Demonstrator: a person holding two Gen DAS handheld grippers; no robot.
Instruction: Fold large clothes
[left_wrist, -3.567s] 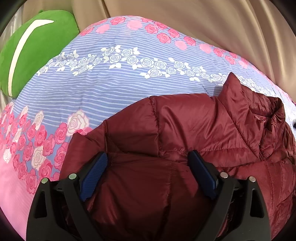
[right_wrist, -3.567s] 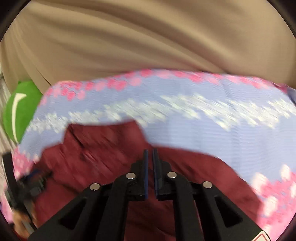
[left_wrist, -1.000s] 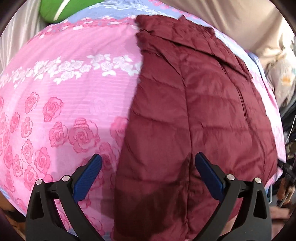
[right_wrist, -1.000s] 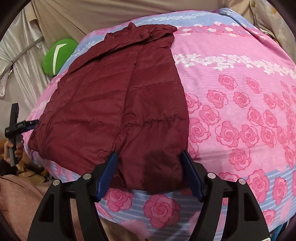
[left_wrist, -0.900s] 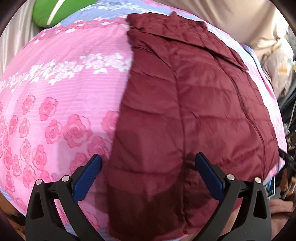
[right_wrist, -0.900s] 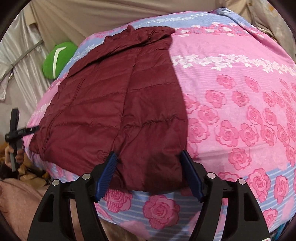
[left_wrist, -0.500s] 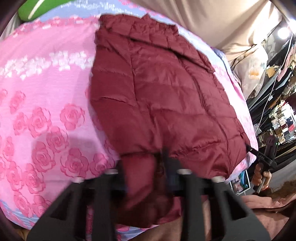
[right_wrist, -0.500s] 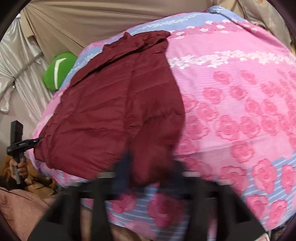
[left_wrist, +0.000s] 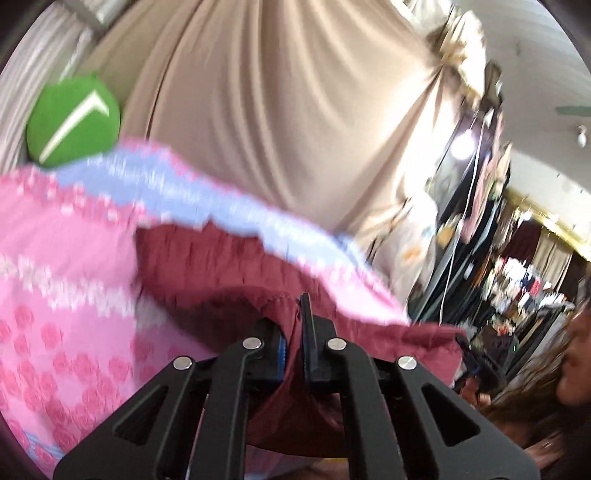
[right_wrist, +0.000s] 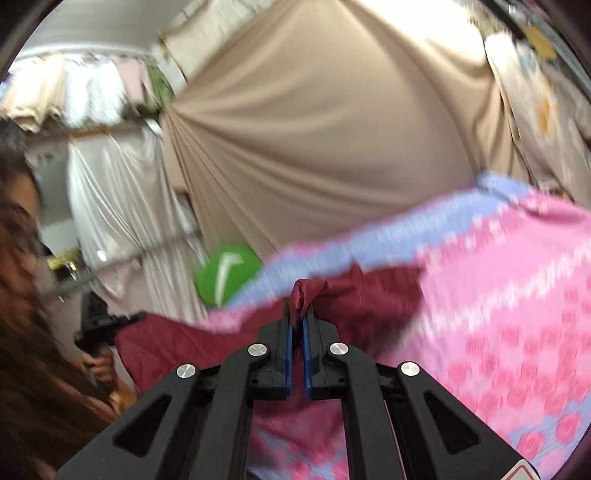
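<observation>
The maroon puffer jacket (left_wrist: 221, 273) lies on the floral bed cover, with its near hem lifted off the bed. My left gripper (left_wrist: 293, 332) is shut on the hem's left corner. My right gripper (right_wrist: 297, 317) is shut on the hem's right corner, and a bunch of maroon fabric (right_wrist: 306, 291) sticks up between its fingers. The hem stretches taut between the two grippers; the right gripper shows at the far end in the left wrist view (left_wrist: 469, 354), and the left one in the right wrist view (right_wrist: 99, 325). Both views are motion-blurred.
The pink and blue rose-print bed cover (left_wrist: 55, 295) spreads under the jacket. A green cushion (left_wrist: 74, 118) sits at the bed's far corner, also in the right wrist view (right_wrist: 225, 273). A beige curtain (left_wrist: 280, 110) hangs behind the bed. Cluttered racks (left_wrist: 517, 280) stand at right.
Both grippers closed on the jacket's near hem corners and lifted them up off the bed. The cameras now tilt upward toward the curtain.
</observation>
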